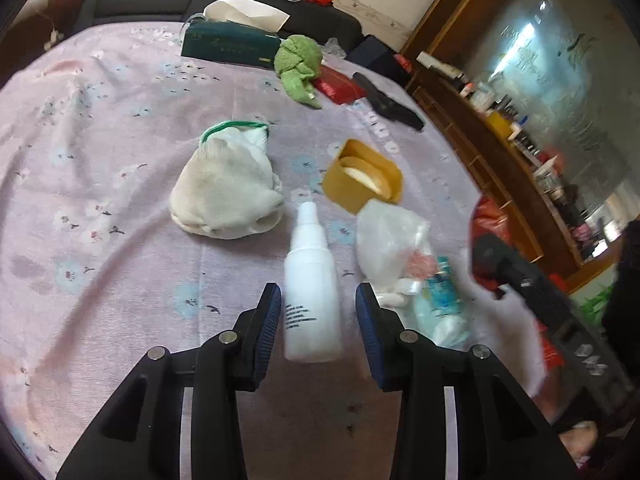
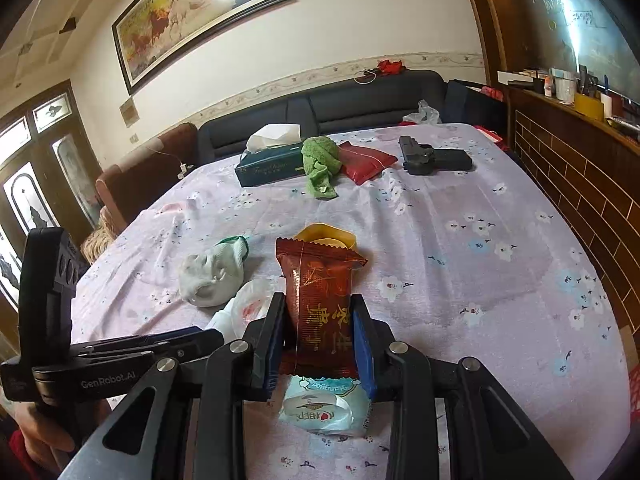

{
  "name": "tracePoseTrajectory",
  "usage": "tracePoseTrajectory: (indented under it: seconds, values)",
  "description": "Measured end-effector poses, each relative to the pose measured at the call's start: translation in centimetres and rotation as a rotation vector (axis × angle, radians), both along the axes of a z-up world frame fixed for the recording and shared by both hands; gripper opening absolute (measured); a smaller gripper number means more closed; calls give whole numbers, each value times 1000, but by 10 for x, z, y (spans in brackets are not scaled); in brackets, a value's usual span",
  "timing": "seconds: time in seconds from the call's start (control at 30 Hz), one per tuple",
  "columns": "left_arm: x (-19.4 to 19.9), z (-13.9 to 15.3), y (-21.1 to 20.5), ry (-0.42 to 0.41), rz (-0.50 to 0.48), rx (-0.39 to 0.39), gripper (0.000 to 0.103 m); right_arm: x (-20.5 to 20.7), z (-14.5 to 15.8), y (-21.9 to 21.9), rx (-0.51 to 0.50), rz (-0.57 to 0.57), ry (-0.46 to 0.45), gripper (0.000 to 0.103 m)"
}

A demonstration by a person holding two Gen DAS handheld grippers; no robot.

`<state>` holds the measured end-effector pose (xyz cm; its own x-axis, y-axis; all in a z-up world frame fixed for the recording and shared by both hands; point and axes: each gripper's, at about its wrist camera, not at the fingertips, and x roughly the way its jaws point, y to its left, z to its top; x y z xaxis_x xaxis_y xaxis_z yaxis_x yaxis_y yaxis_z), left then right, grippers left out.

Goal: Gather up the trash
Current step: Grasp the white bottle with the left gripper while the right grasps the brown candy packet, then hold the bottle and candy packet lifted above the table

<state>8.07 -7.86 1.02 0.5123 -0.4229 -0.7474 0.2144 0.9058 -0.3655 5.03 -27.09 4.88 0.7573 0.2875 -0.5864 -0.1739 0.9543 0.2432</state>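
A white spray bottle (image 1: 310, 288) lies on the pink flowered tablecloth (image 1: 100, 200). My left gripper (image 1: 316, 300) is open with its fingers on either side of the bottle, not closed on it. My right gripper (image 2: 318, 312) is shut on a brown-red snack wrapper (image 2: 320, 292) and holds it upright above the table. A light blue snack packet (image 2: 324, 406) lies under it and also shows in the left wrist view (image 1: 440, 292). A crumpled clear plastic bag (image 1: 392, 240) lies right of the bottle and shows in the right wrist view (image 2: 248, 304).
A white glove (image 1: 226, 192) and a yellow lid (image 1: 362, 176) lie mid-table. Farther back are a green tissue box (image 1: 228, 44), a green cloth (image 1: 298, 66), a red packet (image 1: 338, 86) and a black toy gun (image 1: 386, 100). A wooden shelf (image 1: 520, 152) stands to the right.
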Motion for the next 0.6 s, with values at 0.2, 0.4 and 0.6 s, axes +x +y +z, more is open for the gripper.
tracePoseTrajectory:
  seconds: [0.2, 0.4, 0.6]
  values:
    - [0, -5, -10, -34, 34, 72, 28, -4, 0, 0, 1, 10, -4, 33]
    - [-12, 1, -20, -120, 22, 159, 28, -6, -3, 6, -22, 25, 5, 33]
    - [-19, 15, -17, -196, 30, 134, 28, -9, -2, 10, -67, 15, -20, 33]
